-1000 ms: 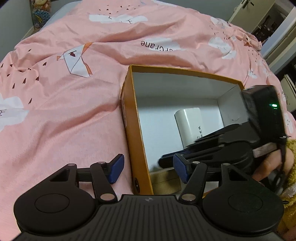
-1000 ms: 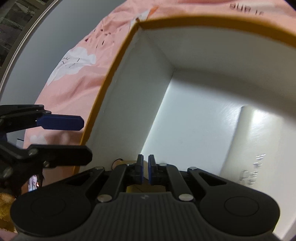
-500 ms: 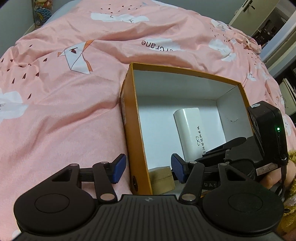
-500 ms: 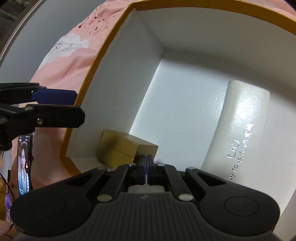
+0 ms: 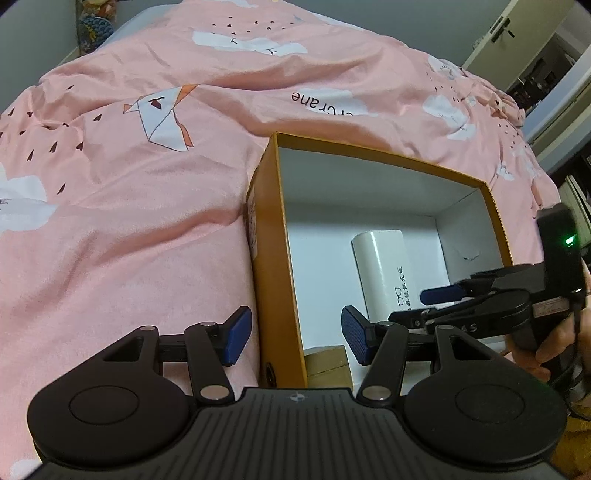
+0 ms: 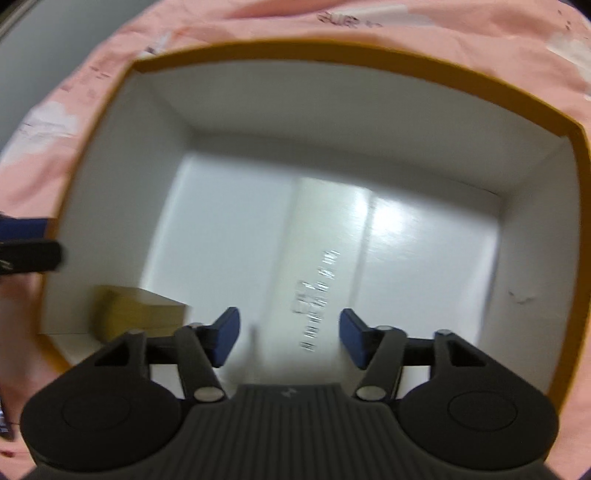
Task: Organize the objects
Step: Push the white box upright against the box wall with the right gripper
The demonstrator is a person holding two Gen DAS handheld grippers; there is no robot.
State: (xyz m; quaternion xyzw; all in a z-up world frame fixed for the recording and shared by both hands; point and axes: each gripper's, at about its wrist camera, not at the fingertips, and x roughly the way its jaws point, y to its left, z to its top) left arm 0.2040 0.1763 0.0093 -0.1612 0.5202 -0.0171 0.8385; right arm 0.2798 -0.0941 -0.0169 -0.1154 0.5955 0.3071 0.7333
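An orange box [image 5: 273, 266] with a white inside lies open on the pink bedspread; it also shows in the right wrist view [image 6: 576, 206]. Inside lie a white cylindrical case with printed text [image 5: 384, 269] [image 6: 332, 258] and a small tan box [image 5: 328, 363] [image 6: 140, 314] in the near left corner. My left gripper [image 5: 291, 339] is open, its fingers straddling the box's left wall. My right gripper [image 6: 288, 339] is open and empty above the box's near side; it also shows in the left wrist view [image 5: 424, 306].
The pink bedspread [image 5: 129, 221] with white crane prints surrounds the box. A colourful jar [image 5: 96, 22] stands at the far left by the wall. A doorway and shelves [image 5: 546, 74] are at the far right.
My right gripper has let go of the tan box, pulled back out of the orange box to the right and opened. The tan box stays in the near left corner. My left gripper held its place.
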